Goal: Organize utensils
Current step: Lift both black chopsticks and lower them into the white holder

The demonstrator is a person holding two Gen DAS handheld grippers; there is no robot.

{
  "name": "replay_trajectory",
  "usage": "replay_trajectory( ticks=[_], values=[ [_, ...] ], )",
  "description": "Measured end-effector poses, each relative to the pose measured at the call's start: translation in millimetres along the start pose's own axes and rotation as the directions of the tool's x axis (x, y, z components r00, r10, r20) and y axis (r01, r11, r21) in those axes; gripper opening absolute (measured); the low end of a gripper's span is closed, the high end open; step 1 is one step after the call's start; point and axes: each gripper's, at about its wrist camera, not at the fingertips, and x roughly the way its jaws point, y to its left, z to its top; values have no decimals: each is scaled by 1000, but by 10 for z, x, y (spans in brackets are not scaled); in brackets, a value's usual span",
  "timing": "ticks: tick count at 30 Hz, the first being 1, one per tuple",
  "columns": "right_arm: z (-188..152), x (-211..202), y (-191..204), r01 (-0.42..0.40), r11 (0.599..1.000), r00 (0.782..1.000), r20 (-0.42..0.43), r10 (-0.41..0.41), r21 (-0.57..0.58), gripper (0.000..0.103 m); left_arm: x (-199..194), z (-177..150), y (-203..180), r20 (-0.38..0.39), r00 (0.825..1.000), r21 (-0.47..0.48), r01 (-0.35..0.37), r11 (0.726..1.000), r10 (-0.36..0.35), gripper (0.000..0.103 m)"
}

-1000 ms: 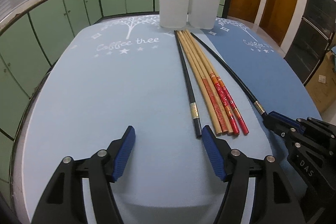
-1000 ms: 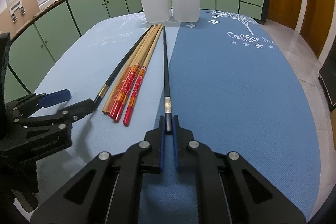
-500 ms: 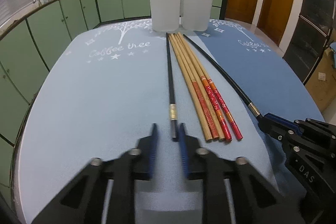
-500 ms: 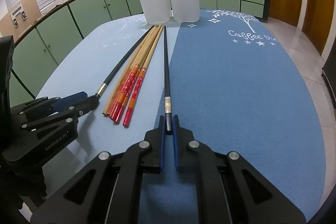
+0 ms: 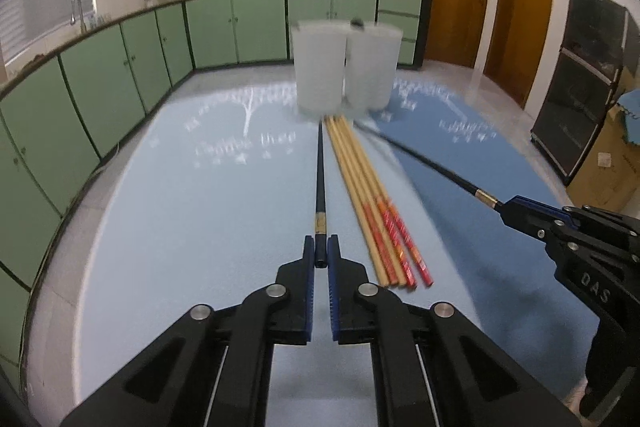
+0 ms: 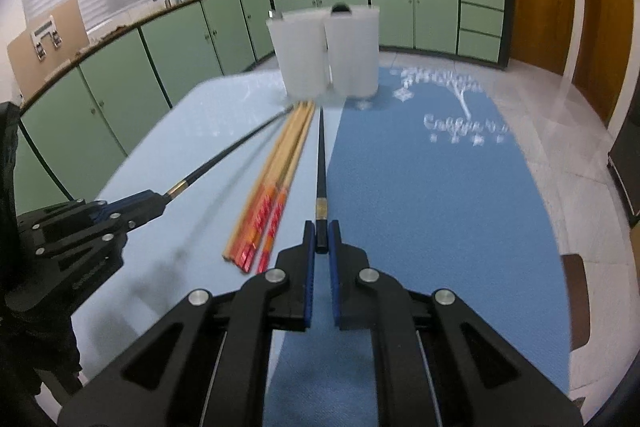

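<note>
Above the mat (image 5: 180,227) — both grippers (image 5: 321,251) pinching black chopsticks (image 5: 319,179)

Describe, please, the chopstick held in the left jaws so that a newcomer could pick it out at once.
Start at the two white cups at the table's far end; a row of chopsticks runs back from them. The black chopstick on the row's left edge is the one. Unlike the four wooden chopsticks, it is black with a gold band.

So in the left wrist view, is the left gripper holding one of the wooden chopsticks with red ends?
No. The left gripper is shut on a black chopstick; the wooden chopsticks lie on the table beside it.
</note>
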Motion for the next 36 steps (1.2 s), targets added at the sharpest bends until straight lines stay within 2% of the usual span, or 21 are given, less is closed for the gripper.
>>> replay_trajectory(
  ticks=[5, 10, 15, 20, 28, 33, 36],
  values=[
    [233, -253, -28, -4, 1000, 998, 63, 4, -4, 6, -314, 269, 45, 90, 996, 6, 0, 1000, 0, 6],
    [531, -474, -59, -15, 1000, 992, 122, 17, -22, 6, -559, 577, 52, 172, 985, 18, 21, 1000, -24, 6],
    [884, -603, -93, -44, 998, 986, 159, 49, -33, 6, -624, 864, 66, 210, 976, 28, 57, 998, -61, 6],
    [1265, -614, -108, -71, 996, 984, 157, 78, -54, 6, -580, 1134, 91, 229, 969, 28, 86, 996, -90, 6],
    [1831, -623, -166, -54, 995, 981, 183, 68, -80, 6, -461, 1492, 106, 252, 960, 17, 122, 992, -123, 6],
    [2150, -708, -278, -65, 996, 972, 222, 78, -66, 6, -571, 1712, 110, 305, 942, 15, 144, 989, -142, 6],
    [2383, -765, -326, -68, 996, 963, 255, 81, -61, 6, -679, 1901, 89, 352, 924, 29, 147, 989, -147, 6]
  ],
)
